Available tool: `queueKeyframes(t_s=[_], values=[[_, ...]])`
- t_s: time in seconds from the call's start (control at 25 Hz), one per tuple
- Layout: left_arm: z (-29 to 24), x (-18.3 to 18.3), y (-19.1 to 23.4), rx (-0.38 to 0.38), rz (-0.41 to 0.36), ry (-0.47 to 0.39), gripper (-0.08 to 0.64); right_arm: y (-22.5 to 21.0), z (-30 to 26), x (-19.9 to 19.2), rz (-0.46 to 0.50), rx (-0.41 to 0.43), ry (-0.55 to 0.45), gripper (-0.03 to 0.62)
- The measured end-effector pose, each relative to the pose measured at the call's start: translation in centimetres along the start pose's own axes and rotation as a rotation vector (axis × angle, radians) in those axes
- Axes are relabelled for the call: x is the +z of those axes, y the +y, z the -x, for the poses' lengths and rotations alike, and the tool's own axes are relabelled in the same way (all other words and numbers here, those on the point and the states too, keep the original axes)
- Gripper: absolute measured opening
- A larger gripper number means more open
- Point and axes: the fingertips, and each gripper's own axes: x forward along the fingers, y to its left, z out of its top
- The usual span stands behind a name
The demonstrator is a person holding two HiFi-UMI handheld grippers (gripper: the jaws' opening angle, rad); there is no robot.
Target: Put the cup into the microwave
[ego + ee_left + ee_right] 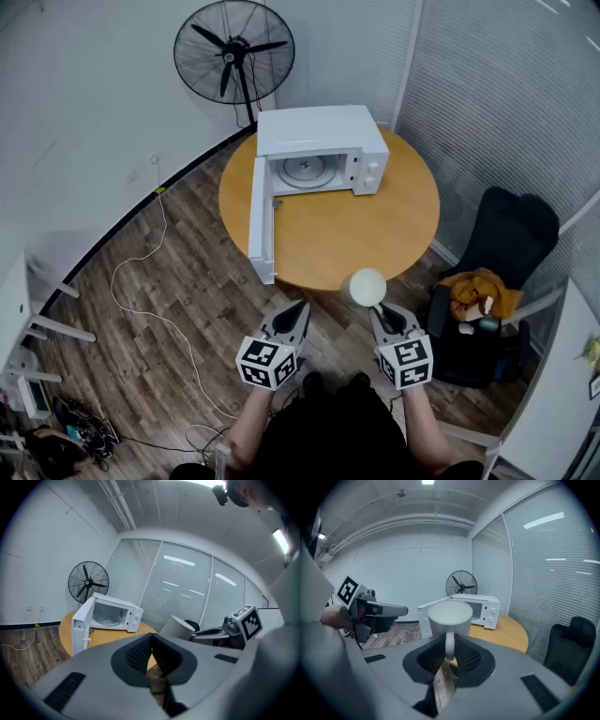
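Note:
I hold a white cup (367,286) by its handle in my right gripper (380,307), just off the near edge of the round wooden table (384,225). In the right gripper view the jaws are shut on the handle and the cup (450,613) stands upright above them. The white microwave (323,150) sits at the table's far side, and its door (262,220) is swung wide open to the left. My left gripper (298,309) hangs beside the right one, shut with nothing in it. The left gripper view also shows the microwave (110,616) and the cup (177,627).
A standing fan (234,52) is behind the table by the wall. A black chair (511,234) with an orange cloth (480,291) stands to the right. A white cable (141,281) lies on the wood floor at left. Blinds run along the right.

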Motion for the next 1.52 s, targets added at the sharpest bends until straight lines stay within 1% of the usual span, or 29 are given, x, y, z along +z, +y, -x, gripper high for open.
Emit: queueKeyframes(t_s=[0.16, 0.4, 0.84, 1.12, 1.32, 1.52], values=[[0.3, -0.2, -0.5, -0.016, 0.001, -0.005, -0.006, 0.1, 0.5, -0.4, 0.008, -0.009, 0.006, 0.058], [1.4, -0.5, 0.1, -0.004, 0.005, -0.002, -0.006, 1.2, 0.6, -1.1, -0.012, 0.005, 0.014, 0.058], [0.7, -0.9, 0.5, -0.018, 0.012, 0.022, -0.006, 1.0, 0.2, -0.2, -0.017, -0.004, 0.003, 0.06], [-2.0, -1.5, 0.6, -0.023, 0.011, 0.05, -0.006, -1.0, -1.2, -0.7, -0.043, 0.007, 0.005, 0.059], [-5.2, -0.6, 1.4, -0.015, 0.004, 0.067, -0.006, -3.9, -3.5, 0.2, -0.024, 0.016, 0.012, 0.06], [-9.2, 1.0, 2.9, 0.017, 0.003, 0.075, -0.006, -7.0, -6.5, 1.9, 0.0, 0.039, 0.008, 0.059]])
